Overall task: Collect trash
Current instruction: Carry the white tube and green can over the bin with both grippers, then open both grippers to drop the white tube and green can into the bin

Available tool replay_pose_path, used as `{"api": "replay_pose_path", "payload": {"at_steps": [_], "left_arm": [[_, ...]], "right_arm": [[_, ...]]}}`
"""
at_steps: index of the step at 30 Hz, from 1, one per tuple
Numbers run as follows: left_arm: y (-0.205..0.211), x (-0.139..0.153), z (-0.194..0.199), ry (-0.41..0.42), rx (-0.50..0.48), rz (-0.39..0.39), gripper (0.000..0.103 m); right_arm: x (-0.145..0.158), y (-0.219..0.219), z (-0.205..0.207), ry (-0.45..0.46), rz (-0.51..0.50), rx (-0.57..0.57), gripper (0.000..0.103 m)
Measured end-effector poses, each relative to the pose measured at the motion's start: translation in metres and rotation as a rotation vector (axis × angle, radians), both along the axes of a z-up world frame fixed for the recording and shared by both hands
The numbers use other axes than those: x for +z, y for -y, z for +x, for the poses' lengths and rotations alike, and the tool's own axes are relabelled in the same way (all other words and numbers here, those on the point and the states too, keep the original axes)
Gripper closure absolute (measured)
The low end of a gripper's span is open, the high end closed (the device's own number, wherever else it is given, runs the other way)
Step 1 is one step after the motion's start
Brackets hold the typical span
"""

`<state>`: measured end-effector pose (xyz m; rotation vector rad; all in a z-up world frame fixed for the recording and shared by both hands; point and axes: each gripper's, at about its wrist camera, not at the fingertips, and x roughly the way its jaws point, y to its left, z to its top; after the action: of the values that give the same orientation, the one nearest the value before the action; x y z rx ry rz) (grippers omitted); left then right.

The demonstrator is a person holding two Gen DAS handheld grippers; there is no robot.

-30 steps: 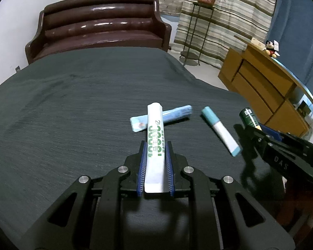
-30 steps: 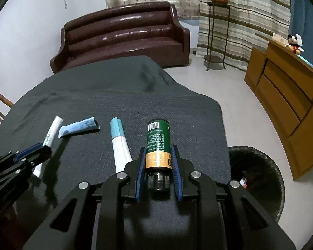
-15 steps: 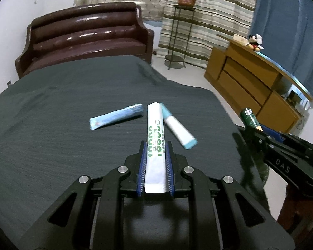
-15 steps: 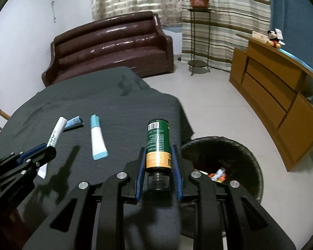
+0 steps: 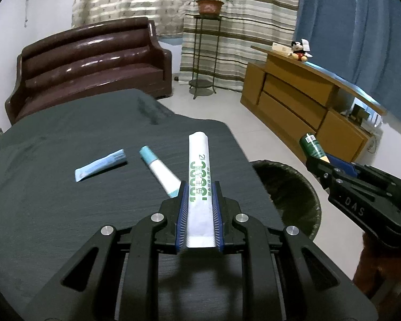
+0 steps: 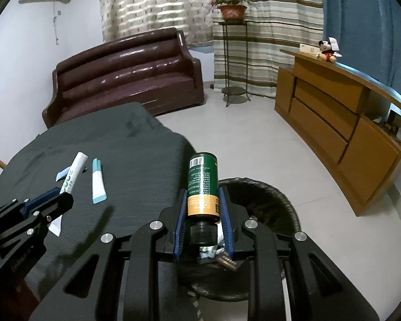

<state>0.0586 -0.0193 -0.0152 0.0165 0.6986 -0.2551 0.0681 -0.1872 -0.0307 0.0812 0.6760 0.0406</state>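
Dark woven cloth covers the table [image 5: 66, 187], behind which a glossy brown leather sofa [image 5: 93, 61], striped curtains [image 5: 240, 26] and a wooden cabinet [image 5: 294, 99] are seen. A flat white sachet [image 5: 199, 171] printed in green is clamped between the blue ribbed pads of the left gripper [image 5: 199, 208]. A cylindrical green bottle [image 6: 202, 184] with an orange band and black cap is pinched by the right gripper [image 6: 203, 214], held above the round black trash bin [image 6: 278, 200], where wrappers are already lying. A teal-capped white tube [image 5: 160, 171] and a light blue packet [image 5: 101, 164] are left on the cloth. Compared with half a second earlier, both grippers have been carried rightward, and the bottle is now over the bin.
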Motion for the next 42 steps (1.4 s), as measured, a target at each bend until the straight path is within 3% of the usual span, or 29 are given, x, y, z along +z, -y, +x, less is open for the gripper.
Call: {"api": "replay_pose_path", "payload": {"at_steps": [17, 42], "left_arm": [[0.055, 0.0, -0.004, 0.035, -0.08, 0.03, 0.085], [0.08, -0.016, 0.013, 0.014, -0.122, 0.045, 0.085]], "right_arm": [[-0.002, 0.042, -0.009, 0.013, 0.016, -0.078, 0.078], [-0.009, 0.048, -0.006, 0.001, 0.01, -0.119, 0.078]]}}
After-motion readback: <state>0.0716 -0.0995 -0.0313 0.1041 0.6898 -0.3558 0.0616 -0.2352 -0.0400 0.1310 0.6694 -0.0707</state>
